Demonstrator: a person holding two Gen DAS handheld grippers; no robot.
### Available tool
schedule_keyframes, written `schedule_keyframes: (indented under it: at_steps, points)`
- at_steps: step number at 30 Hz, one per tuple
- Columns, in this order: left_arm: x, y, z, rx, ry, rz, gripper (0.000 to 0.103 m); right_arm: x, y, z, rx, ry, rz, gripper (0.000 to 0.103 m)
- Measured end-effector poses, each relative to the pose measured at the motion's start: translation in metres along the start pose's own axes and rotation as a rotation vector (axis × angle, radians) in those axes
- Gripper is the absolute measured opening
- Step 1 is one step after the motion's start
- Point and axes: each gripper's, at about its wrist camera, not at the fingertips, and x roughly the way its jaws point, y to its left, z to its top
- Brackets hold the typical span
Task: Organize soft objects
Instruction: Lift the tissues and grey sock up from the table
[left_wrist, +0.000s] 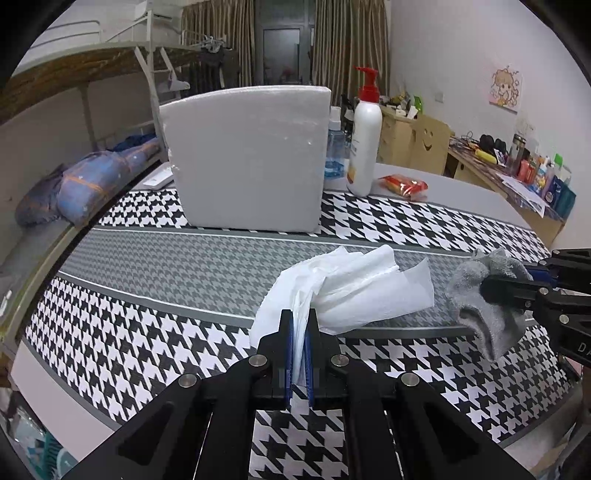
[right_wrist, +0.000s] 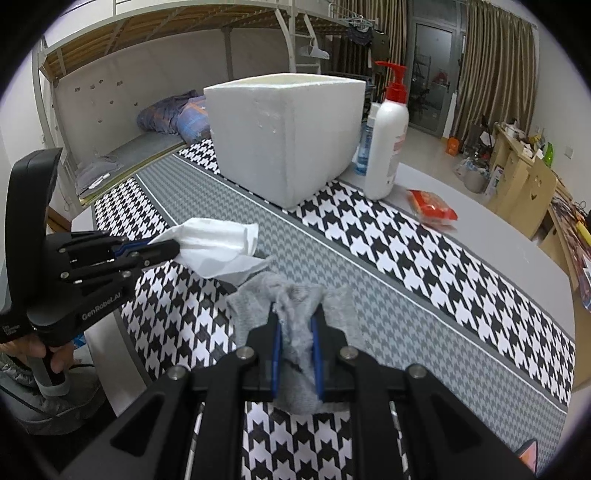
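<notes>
Left wrist view: left gripper (left_wrist: 298, 314) has its jaws nearly together, clamped on a crumpled white tissue (left_wrist: 354, 291). The tissue fans out beyond the fingertips, lifted over the grey band of the houndstooth cloth (left_wrist: 147, 332). At the right edge, the right gripper (left_wrist: 491, 291) pinches a grey sock (left_wrist: 484, 295), which droops below its fingers. Far centre stands a white foam box (left_wrist: 247, 155) on the cloth; just right of it, a clear blue bottle (left_wrist: 334, 147), a white pump bottle (left_wrist: 364, 136) with a red top, and a red snack packet (left_wrist: 406, 184) on the bare grey table (left_wrist: 461, 195). Nothing stands between the held items and the box.

Right wrist view: right gripper (right_wrist: 295, 314) is narrowly parted, its blue pads pressing the bunched grey sock (right_wrist: 295, 343); the sock spreads to both sides and hangs below the jaws. To the left, the left gripper (right_wrist: 173, 247) holds the tissue (right_wrist: 218, 247), just beside the sock's far edge; whether they touch I cannot tell. A hand (right_wrist: 40, 350) grips that tool's handle, lower left. The foam box (right_wrist: 284, 140) sits far centre, open-topped, with the pump bottle (right_wrist: 386, 136) and packet (right_wrist: 432, 210) to its right.
</notes>
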Motion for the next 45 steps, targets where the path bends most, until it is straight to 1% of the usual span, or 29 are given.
schedule_keyframes:
  at_steps: [13,27,37,45]
  points:
    - [-0.003,0.017,0.015,0.000,-0.027,0.017,0.006,0.000,0.010,0.019,0.003,-0.031,-0.002,0.017]
    - [-0.005,0.030,0.034,-0.019,-0.057,0.063,0.006,0.006,0.013,0.039,0.015,-0.058,-0.015,0.017]
    - [-0.008,0.036,0.042,-0.022,-0.078,0.076,0.006,0.004,0.017,0.052,-0.003,-0.081,-0.020,0.017]
    - [-0.010,0.045,0.046,-0.032,-0.090,0.091,0.006,0.008,0.020,0.061,-0.021,-0.084,-0.024,0.017]
